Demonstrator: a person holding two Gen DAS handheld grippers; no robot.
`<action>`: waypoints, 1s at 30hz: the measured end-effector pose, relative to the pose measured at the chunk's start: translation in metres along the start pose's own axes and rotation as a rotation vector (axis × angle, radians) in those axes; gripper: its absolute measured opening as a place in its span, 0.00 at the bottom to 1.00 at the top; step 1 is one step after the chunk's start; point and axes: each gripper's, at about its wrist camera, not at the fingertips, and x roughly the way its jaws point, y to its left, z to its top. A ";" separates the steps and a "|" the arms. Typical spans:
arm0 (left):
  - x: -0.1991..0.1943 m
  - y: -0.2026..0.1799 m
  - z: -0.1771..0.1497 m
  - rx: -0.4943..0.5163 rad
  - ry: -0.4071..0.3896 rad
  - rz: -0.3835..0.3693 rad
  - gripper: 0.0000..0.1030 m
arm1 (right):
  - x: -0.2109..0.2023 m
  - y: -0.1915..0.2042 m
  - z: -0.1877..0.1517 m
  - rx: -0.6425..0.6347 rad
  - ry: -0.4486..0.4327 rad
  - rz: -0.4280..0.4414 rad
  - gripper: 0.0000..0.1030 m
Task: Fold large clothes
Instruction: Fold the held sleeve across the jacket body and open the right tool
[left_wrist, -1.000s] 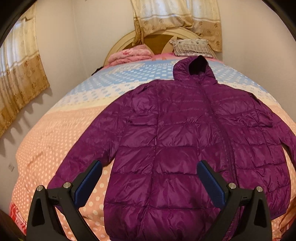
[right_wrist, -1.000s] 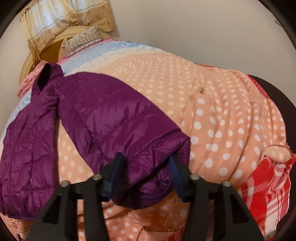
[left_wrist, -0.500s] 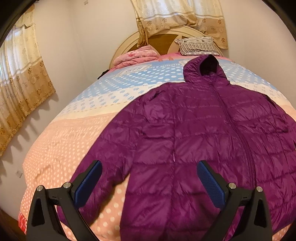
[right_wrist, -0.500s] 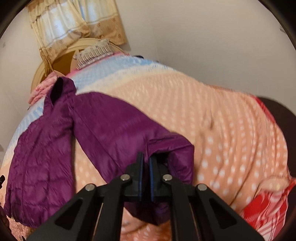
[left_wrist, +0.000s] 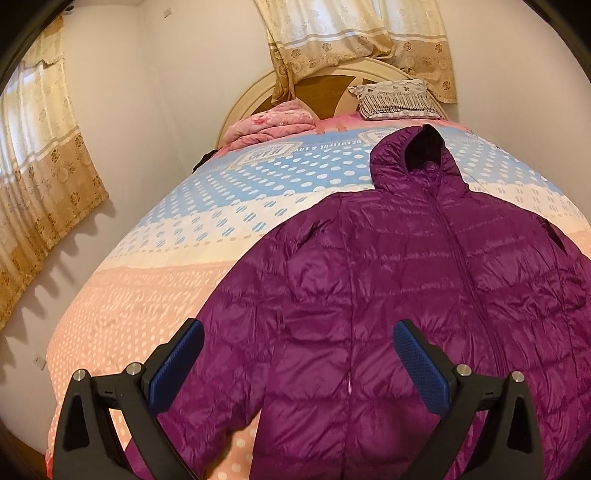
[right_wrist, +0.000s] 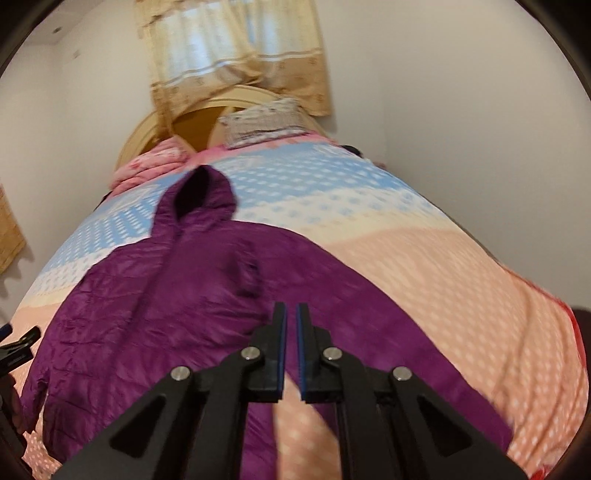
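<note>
A purple hooded puffer jacket (left_wrist: 388, 288) lies front up on the bed, hood toward the headboard. It also shows in the right wrist view (right_wrist: 155, 317), blurred. My left gripper (left_wrist: 297, 354) is open and empty, held above the jacket's lower left side near its left sleeve (left_wrist: 229, 369). My right gripper (right_wrist: 291, 325) has its jaws nearly together above the jacket's right sleeve (right_wrist: 399, 362). I see no cloth between them; the sleeve lies stretched out on the bed below.
The bed has a dotted bedspread (left_wrist: 147, 302), blue near the headboard and peach nearer me. A folded pink quilt (left_wrist: 273, 122) and a pillow (left_wrist: 395, 99) lie at the head. Walls and curtains (left_wrist: 40, 192) stand close on both sides.
My right gripper shut on the right sleeve's cuff, then rose and swung left; the sleeve now lies out on the bed. My left gripper stayed open and drifted left and up.
</note>
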 end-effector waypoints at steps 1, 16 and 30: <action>0.001 0.000 0.002 -0.004 -0.001 -0.010 0.99 | 0.000 0.000 0.001 0.003 0.002 0.006 0.07; 0.006 -0.011 -0.004 -0.036 -0.062 -0.100 0.99 | -0.042 -0.121 -0.093 0.215 0.145 -0.294 0.98; 0.020 -0.010 -0.008 -0.010 -0.021 -0.073 0.99 | -0.014 -0.118 -0.099 0.156 0.232 -0.202 0.11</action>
